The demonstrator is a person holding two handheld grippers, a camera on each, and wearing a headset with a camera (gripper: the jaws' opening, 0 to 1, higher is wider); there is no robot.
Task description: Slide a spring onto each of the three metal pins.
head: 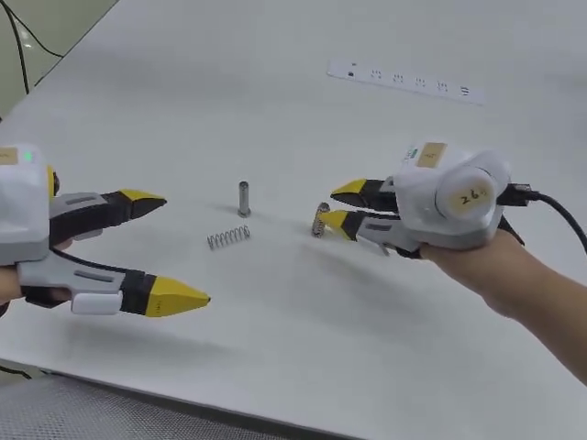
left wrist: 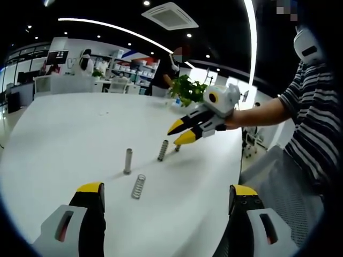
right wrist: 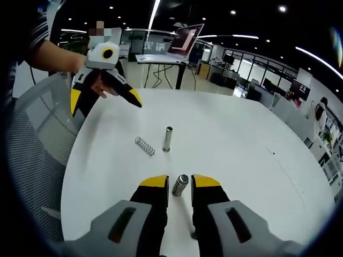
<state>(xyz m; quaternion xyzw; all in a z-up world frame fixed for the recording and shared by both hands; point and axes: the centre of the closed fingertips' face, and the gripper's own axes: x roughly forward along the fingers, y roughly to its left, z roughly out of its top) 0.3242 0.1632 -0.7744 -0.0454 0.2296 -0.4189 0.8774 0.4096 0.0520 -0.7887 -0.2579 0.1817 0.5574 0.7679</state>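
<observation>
1. White tabletop (head: 303,348) spreads across the head view, with a white power strip (head: 404,81) lying flat near its far edge. The gripper views show an open-plan office with ceiling lights beyond it.
2. Farthest left, the left gripper (head: 183,247) hovers above the near side of the table. Its yellow-tipped jaws are spread wide with nothing between them, and its own view shows the same wide gap (left wrist: 166,188).
3. To its right a loose spring (head: 228,237) lies on its side on the table, clear of both grippers. It sits just in front of the bare pin (head: 244,198).
4. That metal pin stands upright with nothing on it. In the left gripper view it rises just beyond and left of the lying spring (left wrist: 139,186).
5. Further right a second pin stands upright with a spring around it (head: 319,220).
6. The right gripper (head: 330,204) is held in a hand at the right, with a black cable trailing from its back. Its jaws are narrow and the sprung pin sits right at their tips. In its own view the coil stands between the two yellow tips (right wrist: 180,182). Whether they touch it cannot be told.
7. In the left gripper view a small dark piece (left wrist: 177,147) sits under the right gripper's tips, too small to identify.
</observation>
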